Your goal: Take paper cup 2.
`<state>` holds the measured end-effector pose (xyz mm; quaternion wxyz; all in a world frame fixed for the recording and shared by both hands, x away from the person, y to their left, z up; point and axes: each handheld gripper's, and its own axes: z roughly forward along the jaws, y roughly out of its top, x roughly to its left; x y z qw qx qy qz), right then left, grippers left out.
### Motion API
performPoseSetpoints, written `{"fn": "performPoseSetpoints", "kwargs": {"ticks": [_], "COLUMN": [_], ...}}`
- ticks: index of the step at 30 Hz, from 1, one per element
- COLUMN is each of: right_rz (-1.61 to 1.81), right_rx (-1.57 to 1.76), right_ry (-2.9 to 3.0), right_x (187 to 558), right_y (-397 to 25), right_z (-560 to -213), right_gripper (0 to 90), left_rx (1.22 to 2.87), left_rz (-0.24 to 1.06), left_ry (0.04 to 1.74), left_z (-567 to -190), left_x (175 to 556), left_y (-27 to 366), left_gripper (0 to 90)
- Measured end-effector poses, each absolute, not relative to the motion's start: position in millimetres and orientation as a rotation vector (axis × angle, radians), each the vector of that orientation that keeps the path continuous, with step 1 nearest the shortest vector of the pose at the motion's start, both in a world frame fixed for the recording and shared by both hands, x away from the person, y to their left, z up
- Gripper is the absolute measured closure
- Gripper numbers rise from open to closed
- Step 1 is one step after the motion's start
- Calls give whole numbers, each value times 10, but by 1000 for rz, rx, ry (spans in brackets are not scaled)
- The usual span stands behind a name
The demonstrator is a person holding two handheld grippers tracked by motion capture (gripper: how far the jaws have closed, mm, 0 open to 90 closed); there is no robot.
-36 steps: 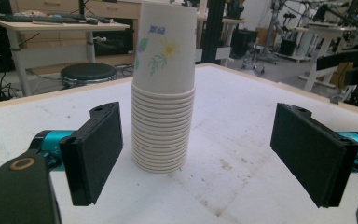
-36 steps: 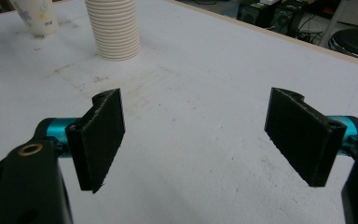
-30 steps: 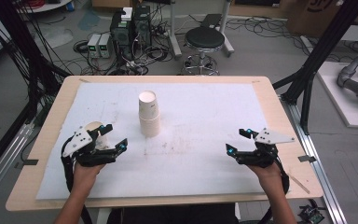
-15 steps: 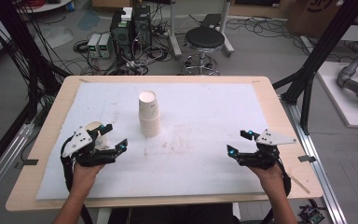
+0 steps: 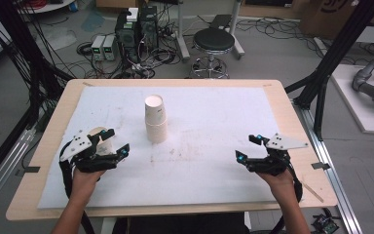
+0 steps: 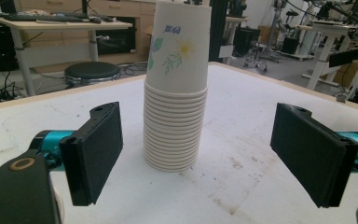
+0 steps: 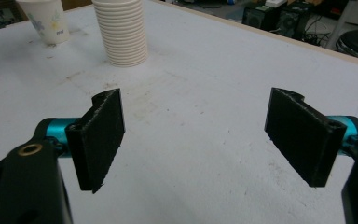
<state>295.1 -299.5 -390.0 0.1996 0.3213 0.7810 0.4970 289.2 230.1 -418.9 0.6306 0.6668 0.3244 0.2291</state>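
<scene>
Left gripper view: the left gripper (image 6: 198, 158) has its jaws spread wide and holds nothing. The stack of paper cups (image 6: 177, 88) stands upright on the desk (image 6: 261, 107), ahead of the jaws and centred in the gap between them, apart from both. Right gripper view: the right gripper (image 7: 196, 135) also has wide, empty jaws. The stack lies well ahead, beyond its left jaw, with a single paper cup (image 7: 44, 19) standing farther left.
</scene>
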Motion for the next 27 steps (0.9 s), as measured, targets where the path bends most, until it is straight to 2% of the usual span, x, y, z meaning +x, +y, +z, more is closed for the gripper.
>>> {"fn": "performPoseSetpoints", "kwargs": {"ticks": [14, 27], "right_rz": [1380, 1379], "right_rx": [855, 854], "right_ry": [2197, 2209], "right_x": [2973, 2978], "right_y": [-2916, -2895], "right_z": [-3882, -3887], "right_gripper": [203, 203], "left_rx": [1556, 1601], "left_rz": [467, 470], "left_ry": [726, 689], "left_z": [-4039, -3647], "left_x": [2936, 3219], "left_y": [2181, 2030], "left_gripper": [164, 161]}}
